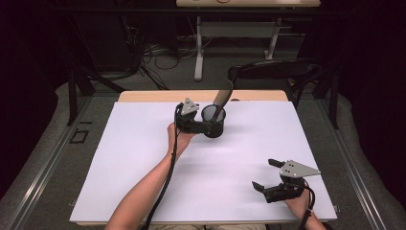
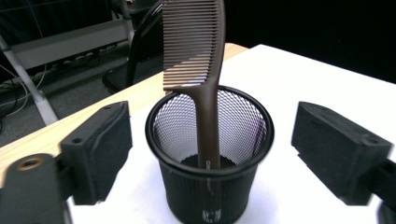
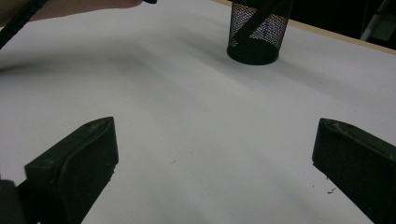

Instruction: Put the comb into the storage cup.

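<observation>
Right claw [image 1: 266, 174]: sitting at the lower right of the high view, its jaws standing wide apart with nothing between them; in the right gripper view they are framing bare white desk.
Right hand [image 1: 299, 201]: gripping the claw's body at the bottom right edge of the high view.
Desk [image 1: 143, 158]: lying white across the middle of the high view, with a wooden edge showing along its far side.
Left forearm [image 1: 143, 191]: coming up from the bottom centre of the high view, a black cable trailing along it.
Left claw [image 1: 212, 125]: released, its jaws standing on either side of the cup; in the left gripper view the pads are clear of the mesh wall.
Mesh cup [image 2: 210, 154]: standing upright, black, at the upper centre of the high view.
Comb [image 2: 196, 51]: brown, standing handle-down inside the mesh cup, its toothed end rising above the rim and leaning a little.
Chair [image 1: 277, 72]: dark, standing beyond the desk's far edge, upper right of centre.
</observation>
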`<state>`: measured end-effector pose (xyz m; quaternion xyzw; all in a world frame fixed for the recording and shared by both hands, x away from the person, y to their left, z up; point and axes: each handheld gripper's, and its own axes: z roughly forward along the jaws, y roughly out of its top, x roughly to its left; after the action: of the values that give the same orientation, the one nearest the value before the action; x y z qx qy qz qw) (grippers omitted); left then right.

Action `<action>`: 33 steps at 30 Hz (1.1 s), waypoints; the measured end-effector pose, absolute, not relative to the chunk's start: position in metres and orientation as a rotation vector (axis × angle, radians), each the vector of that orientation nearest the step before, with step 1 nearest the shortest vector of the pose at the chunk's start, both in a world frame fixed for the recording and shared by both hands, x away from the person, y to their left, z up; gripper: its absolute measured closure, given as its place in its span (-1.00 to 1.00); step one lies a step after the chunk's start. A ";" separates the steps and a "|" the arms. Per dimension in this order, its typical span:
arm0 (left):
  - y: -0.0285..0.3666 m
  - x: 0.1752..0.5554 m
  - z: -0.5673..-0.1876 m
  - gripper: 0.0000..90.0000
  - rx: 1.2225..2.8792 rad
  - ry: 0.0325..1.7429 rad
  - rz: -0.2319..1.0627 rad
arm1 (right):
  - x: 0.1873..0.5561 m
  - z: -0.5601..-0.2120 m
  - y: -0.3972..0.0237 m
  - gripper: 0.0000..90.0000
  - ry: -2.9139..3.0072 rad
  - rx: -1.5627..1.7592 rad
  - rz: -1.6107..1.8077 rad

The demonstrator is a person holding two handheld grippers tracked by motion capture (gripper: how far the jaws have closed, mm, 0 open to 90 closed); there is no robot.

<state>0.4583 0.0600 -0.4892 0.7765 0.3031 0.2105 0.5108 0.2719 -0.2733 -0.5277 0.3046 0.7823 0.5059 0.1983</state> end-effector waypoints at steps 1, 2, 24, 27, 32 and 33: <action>0.062 0.457 -0.488 -0.79 1.875 0.729 0.501 | 0.272 -0.528 -0.273 -1.00 2.189 0.853 1.414; 0.064 0.456 -0.488 -0.83 1.882 0.734 0.497 | 0.272 -0.528 -0.273 -1.00 2.190 0.856 1.415; 0.110 0.431 -0.483 -1.00 2.013 0.778 0.442 | 0.271 -0.528 -0.272 -1.00 2.195 0.850 1.417; 0.115 0.427 -0.483 -1.00 2.032 0.779 0.444 | 0.271 -0.528 -0.272 -1.00 2.195 0.851 1.416; 0.125 0.420 -0.480 -1.00 2.042 0.788 0.447 | 0.271 -0.528 -0.272 -1.00 2.198 0.852 1.414; 0.126 0.420 -0.480 -1.00 2.041 0.789 0.446 | 0.271 -0.528 -0.272 -1.00 2.200 0.852 1.415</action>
<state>0.4198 0.1264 -0.4803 0.8212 0.3174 0.1795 0.4389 0.2715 -0.2715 -0.5281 0.3038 0.7846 0.5045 0.1940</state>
